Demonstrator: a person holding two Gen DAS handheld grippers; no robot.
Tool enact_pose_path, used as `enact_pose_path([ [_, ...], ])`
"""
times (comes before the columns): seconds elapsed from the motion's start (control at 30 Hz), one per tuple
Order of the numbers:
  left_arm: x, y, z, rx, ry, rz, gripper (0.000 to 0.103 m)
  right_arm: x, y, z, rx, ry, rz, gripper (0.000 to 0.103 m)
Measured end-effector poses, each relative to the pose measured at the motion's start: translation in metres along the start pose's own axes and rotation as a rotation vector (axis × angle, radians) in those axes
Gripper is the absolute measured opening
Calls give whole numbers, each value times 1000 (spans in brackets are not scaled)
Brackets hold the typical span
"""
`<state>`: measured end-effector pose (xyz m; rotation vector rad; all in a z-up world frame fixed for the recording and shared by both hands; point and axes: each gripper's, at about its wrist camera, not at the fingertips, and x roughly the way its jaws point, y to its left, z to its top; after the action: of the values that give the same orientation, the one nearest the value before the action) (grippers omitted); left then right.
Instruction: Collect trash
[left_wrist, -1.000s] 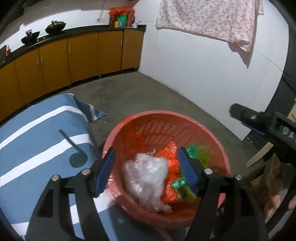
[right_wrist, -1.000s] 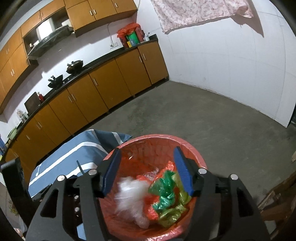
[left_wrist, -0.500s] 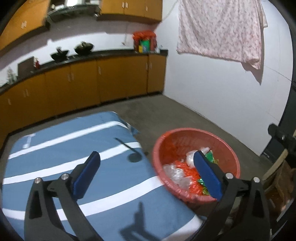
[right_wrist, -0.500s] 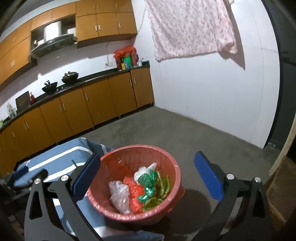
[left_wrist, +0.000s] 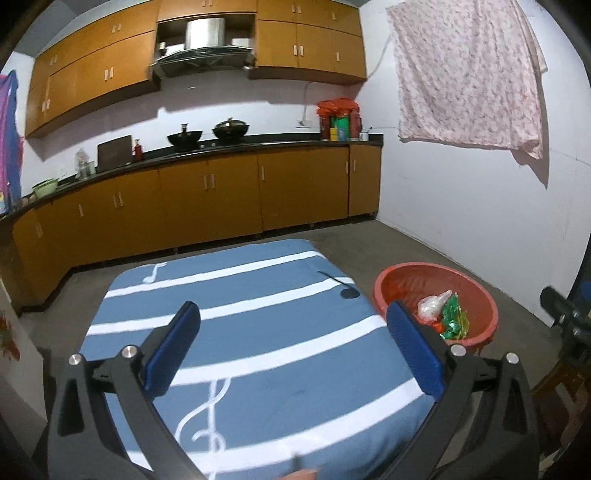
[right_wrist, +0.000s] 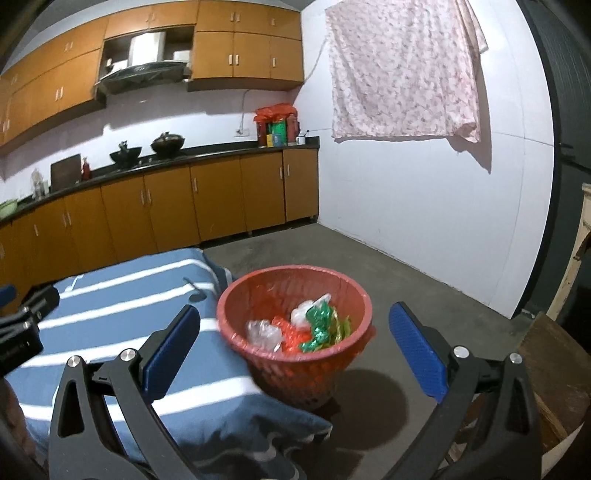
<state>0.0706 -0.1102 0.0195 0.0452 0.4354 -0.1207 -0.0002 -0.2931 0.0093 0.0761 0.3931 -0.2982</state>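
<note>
A red mesh trash basket (right_wrist: 325, 363) stands on the floor beside a blue-and-white striped cushion (left_wrist: 258, 332). It holds clear, red and green plastic wrappers (right_wrist: 314, 328). The basket also shows in the left wrist view (left_wrist: 476, 291), right of the cushion. My left gripper (left_wrist: 293, 350) is open and empty above the cushion. My right gripper (right_wrist: 295, 350) is open and empty, raised in front of the basket. The left gripper's body shows at the left edge of the right wrist view (right_wrist: 18, 328).
Orange kitchen cabinets (left_wrist: 221, 199) with a black counter run along the back wall. A pink floral cloth (left_wrist: 469, 74) hangs on the white right wall. Wooden furniture (right_wrist: 554, 373) stands at the right. The concrete floor (right_wrist: 406, 280) lies beyond the basket.
Both grippers have opened wide, pulled up and back from over the basket. The wrappers now lie in the basket. The left gripper has swung left over the cushion.
</note>
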Motion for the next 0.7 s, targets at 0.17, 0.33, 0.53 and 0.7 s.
enact_pose_path([
  [0.17,-29,17,-13,-6,-25,40,99,-19,18,-6,-43,-16,-7,101],
  [0.33,-50,27,-26,0,-33,62,99,-33,26,-10,-31,-26,24,101],
  [0.53,-68,43,-38,-39,-39,90,99,-52,44,-20,-86,-58,19,101],
  [0.7,-78,53,-46,-38,-43,135,99,-61,54,-27,-124,-77,5,101],
])
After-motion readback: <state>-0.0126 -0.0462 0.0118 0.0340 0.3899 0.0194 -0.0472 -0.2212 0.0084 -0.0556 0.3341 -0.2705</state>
